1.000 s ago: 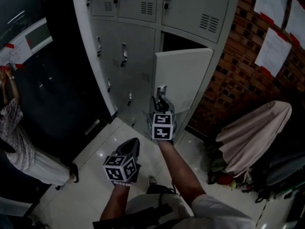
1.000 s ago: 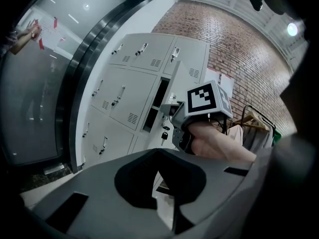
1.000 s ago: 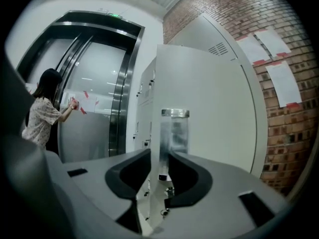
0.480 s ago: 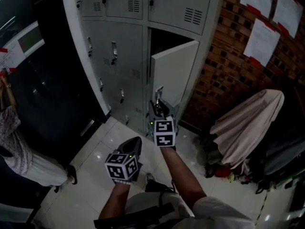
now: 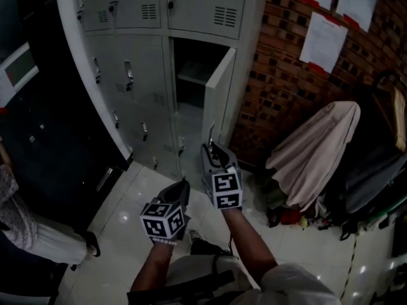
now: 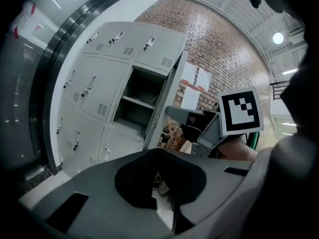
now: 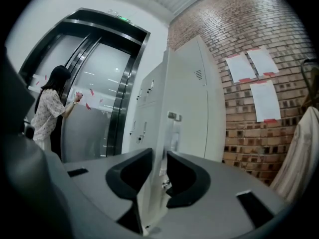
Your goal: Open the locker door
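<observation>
The door point(image 5: 219, 88) is on the right side of the locker point(image 5: 146, 81). It is open and sticks out toward us. Its free edge runs straight up and down, and its hinge is on the far right, by the brick wall point(image 5: 267, 88).

The right tongs point(image 5: 212, 147) are low on that free edge. They have just been closing, and now they pinch the thin edge between them. I think the next push should go right, toward the bricks, to swing the door wider.

The left tongs point(image 5: 184, 185) are closed and hold nothing. They hang just to the near left of the right tongs, apart from the door.

Inside the locker is a bare shelf point(image 5: 191, 75). The floor point(image 5: 127, 215) is shiny tile. A cloth point(image 5: 318, 145) lies over a heap on the right, so the door has some room to swing. A person point(image 7: 50, 113) stands far off to the left.
</observation>
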Action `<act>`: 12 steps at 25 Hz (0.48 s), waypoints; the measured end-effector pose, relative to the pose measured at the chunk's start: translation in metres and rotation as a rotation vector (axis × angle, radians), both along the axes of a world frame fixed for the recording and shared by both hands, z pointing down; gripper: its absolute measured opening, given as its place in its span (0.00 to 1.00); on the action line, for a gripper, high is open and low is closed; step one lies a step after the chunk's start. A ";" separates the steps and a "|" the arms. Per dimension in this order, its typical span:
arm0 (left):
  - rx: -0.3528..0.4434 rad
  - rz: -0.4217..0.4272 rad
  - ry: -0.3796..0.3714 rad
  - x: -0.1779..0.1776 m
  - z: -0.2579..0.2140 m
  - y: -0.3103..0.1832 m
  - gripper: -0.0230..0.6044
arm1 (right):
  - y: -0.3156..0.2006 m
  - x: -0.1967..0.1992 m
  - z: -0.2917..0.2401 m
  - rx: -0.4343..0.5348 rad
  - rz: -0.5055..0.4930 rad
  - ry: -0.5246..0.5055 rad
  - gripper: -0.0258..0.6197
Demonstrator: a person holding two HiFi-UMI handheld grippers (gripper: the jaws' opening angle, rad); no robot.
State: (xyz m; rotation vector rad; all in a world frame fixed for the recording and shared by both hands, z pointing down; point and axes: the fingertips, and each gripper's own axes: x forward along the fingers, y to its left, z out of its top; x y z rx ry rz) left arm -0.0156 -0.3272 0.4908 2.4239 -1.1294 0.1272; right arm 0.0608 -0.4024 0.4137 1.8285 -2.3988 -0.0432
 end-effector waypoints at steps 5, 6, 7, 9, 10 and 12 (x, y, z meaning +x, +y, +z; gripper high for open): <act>0.005 0.035 0.006 0.014 -0.001 0.005 0.03 | 0.011 0.018 0.000 -0.002 0.026 0.001 0.17; 0.005 0.041 0.007 0.017 -0.001 0.006 0.03 | 0.013 0.021 0.000 -0.003 0.033 0.002 0.17; 0.006 0.046 0.007 0.019 -0.002 0.007 0.03 | 0.015 0.025 0.000 -0.004 0.041 0.002 0.16; 0.006 0.053 0.009 0.022 -0.002 0.009 0.03 | 0.019 0.033 0.001 -0.005 0.057 0.001 0.14; 0.005 0.056 0.011 0.024 -0.002 0.010 0.03 | 0.021 0.038 0.001 -0.006 0.064 0.001 0.14; 0.004 0.061 0.014 0.027 -0.001 0.013 0.03 | 0.025 0.046 0.001 -0.005 0.080 0.003 0.14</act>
